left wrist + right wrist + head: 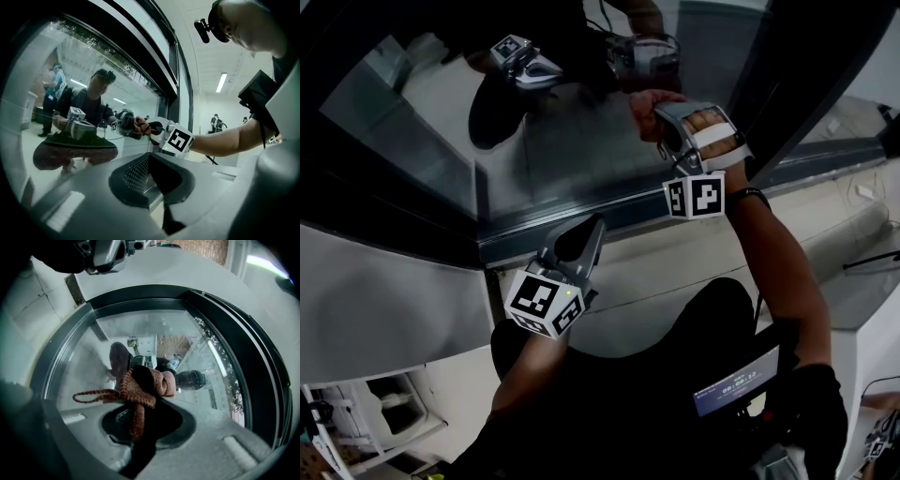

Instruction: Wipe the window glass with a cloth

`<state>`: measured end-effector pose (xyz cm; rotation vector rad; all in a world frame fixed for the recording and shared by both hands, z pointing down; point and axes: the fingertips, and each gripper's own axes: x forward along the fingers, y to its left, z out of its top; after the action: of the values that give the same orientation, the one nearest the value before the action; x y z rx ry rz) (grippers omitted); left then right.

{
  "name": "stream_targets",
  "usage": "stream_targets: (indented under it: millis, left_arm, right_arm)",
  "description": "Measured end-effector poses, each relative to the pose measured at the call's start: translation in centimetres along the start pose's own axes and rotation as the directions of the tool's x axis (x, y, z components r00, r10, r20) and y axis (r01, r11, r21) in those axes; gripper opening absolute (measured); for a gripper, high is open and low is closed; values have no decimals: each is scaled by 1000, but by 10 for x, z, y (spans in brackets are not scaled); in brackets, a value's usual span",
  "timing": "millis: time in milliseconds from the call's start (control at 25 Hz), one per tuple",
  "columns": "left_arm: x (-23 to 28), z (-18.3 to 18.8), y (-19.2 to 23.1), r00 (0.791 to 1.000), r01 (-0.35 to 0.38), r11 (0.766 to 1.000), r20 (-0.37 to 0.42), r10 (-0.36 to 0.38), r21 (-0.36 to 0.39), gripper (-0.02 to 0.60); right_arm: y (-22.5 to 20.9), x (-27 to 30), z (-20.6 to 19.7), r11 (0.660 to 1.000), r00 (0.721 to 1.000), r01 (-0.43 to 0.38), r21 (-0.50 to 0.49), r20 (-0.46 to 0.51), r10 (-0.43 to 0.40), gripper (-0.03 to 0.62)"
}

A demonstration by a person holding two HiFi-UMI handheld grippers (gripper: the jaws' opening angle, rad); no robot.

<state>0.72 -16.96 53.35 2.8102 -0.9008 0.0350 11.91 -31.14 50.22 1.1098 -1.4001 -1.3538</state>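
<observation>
window glass [581, 141] blocks ahead; dark frame [628, 212] edges it; pale sill [675, 267] open below

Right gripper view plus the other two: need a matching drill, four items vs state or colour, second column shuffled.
Items
1. left gripper
2. right gripper
3. cloth
4. window glass

States
A. reddish-brown, bunched, a cord loop sticking out to one side
B. shut on the cloth
C. transparent, shows reflections
D. shut, nothing in it

Pairs: 1-D, 2-B, 3-A, 4-C
</observation>
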Motion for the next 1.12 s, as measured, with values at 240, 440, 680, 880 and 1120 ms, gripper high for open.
stream_targets:
  millis: [240, 440, 680, 880, 1120]
  left_arm:
    - [0, 0, 0, 1000, 3, 1000, 3, -3, 0, 17]
    - [-1, -5, -1, 1000, 8, 1000, 6, -8, -1, 17]
    - [-1, -3, -1, 1000, 7, 1000, 13, -7, 2, 17]
    - [4, -7, -2, 999, 37, 997, 14, -36, -75, 17]
    - [4, -2, -8, 999, 54, 997, 11, -53, -62, 17]
  right_arm:
    - [19, 0, -2, 999, 999, -39, 26, -4, 40, 40]
    - [23, -1, 0, 984, 994, -106, 146, 9, 106, 40]
    - [-7, -15, 6, 973, 988, -150, 176, 51, 143, 40]
    - [-94, -42, -10, 962, 998, -1, 275, 53, -14, 41]
    - [-197, -49, -56, 952, 956, 292, 92, -67, -286, 41]
